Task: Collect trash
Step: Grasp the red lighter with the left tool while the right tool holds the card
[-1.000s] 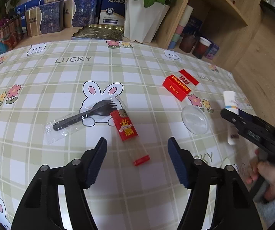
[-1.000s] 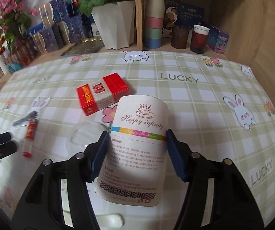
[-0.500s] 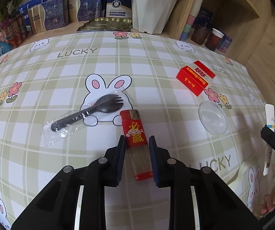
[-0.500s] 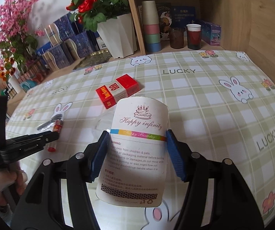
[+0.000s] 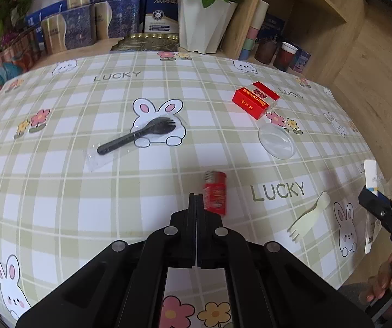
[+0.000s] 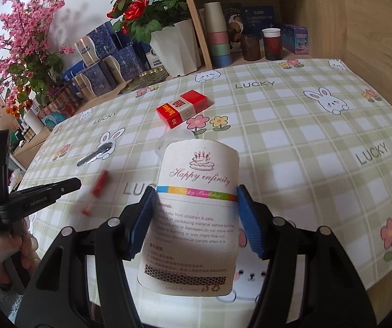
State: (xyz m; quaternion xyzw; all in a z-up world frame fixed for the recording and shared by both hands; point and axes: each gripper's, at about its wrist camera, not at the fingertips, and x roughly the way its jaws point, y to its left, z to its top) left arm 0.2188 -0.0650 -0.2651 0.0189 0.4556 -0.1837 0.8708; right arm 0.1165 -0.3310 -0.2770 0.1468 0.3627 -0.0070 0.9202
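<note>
left gripper [image 5: 196, 199]: jaws pressed fully together after just closing, nothing between them; sitting just left of the lighter, whether touching it cannot tell.
lighter [image 5: 215, 194]: red, blurred, lying on the table [image 5: 59, 191] beside the closed jaws, not pinched.
right gripper [image 6: 196, 213]: jaws pinching the candle label from both sides, blue pads on its edges.
candle label [image 6: 196, 218]: white printed sheet, curved, held upright above the table, right of the lighter.
black fork [image 5: 138, 135]: in clear wrapper, lying beyond-left of the lighter.
white fork [image 5: 309, 217]: lying right of the lighter, near the table edge.
clear lid [image 5: 276, 142]: lying beyond-right of the lighter.
red box [image 5: 254, 102]: lying farther beyond-right of the lighter, past the lid.
</note>
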